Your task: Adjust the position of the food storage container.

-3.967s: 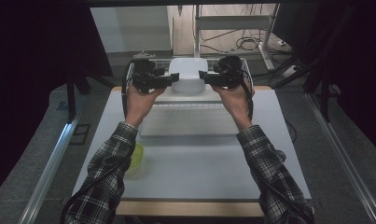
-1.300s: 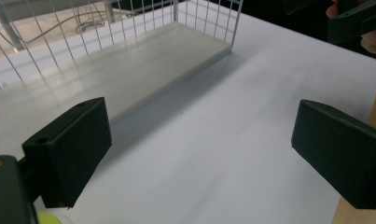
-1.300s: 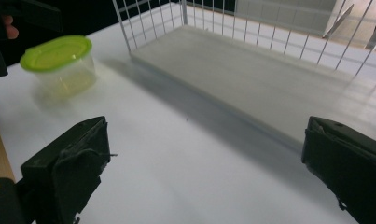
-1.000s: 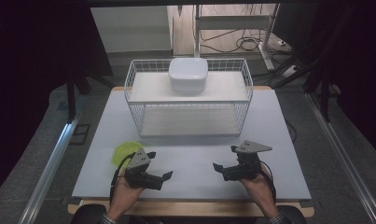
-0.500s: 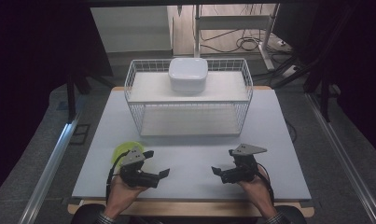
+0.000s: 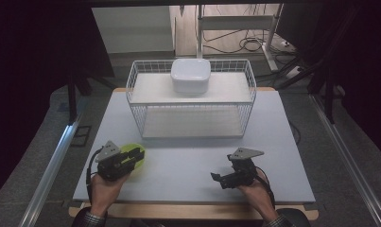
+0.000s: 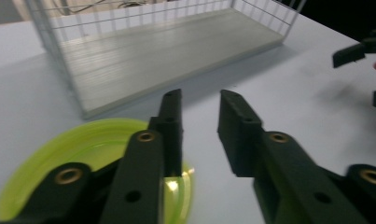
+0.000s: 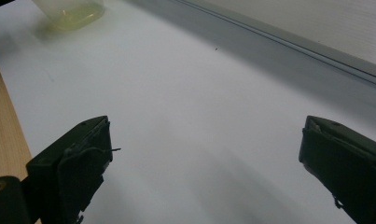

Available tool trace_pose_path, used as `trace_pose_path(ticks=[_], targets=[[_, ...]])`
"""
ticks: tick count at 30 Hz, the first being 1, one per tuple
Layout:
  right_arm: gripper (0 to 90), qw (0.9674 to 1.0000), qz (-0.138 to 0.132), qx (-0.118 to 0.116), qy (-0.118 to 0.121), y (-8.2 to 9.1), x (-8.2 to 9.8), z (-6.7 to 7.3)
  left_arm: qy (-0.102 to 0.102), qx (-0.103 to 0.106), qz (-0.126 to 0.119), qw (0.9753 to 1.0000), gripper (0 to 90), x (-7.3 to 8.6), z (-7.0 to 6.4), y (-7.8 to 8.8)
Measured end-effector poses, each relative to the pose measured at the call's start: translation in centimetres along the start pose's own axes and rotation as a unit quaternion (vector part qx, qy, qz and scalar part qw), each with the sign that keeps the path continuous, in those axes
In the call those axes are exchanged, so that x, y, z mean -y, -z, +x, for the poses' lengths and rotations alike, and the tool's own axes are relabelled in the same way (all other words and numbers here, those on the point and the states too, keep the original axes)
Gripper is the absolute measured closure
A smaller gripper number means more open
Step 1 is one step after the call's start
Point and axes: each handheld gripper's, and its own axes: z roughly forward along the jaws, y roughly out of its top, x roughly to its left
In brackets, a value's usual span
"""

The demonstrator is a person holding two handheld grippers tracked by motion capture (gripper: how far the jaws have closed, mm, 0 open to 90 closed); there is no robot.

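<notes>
My left gripper (image 6: 131,158) sits at the near left of the table (image 6: 273,142), over the lime-green bowl (image 7: 90,144). Its jaws have just been closing; one jaw stands inside the bowl's rim, a gap between them, and I cannot tell whether they pinch it. My right gripper (image 8: 204,172) hovers well apart, jaws spread wide, empty.

- No text, label, brand, number or sign can be read in any view.
- No marking is borne by any surface shown.
</notes>
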Motion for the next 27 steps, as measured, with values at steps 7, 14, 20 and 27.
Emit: trace_pose_path(ticks=[7,14,20,27], targets=[[3.0,1.0,0.007,-0.002,0.005,-0.2,0.2,0.0,0.01,-0.031,0.012,0.9994,89.9,0.5,2.0,0.8],[3.1,0.9999,0.012,-0.005,0.009,-0.4,0.2,0.0,0.015,-0.075,0.009,0.997,90.0,0.9,3.6,1.8],[3.1,0.9996,0.021,-0.009,0.015,-0.6,0.2,0.1,0.042,-0.107,0.006,0.9933,90.0,1.6,5.4,2.5],[3.1,0.9995,0.026,-0.009,0.018,-0.7,0.3,0.2,0.054,-0.131,0.04,0.9891,90.0,2.3,6.5,1.7]])
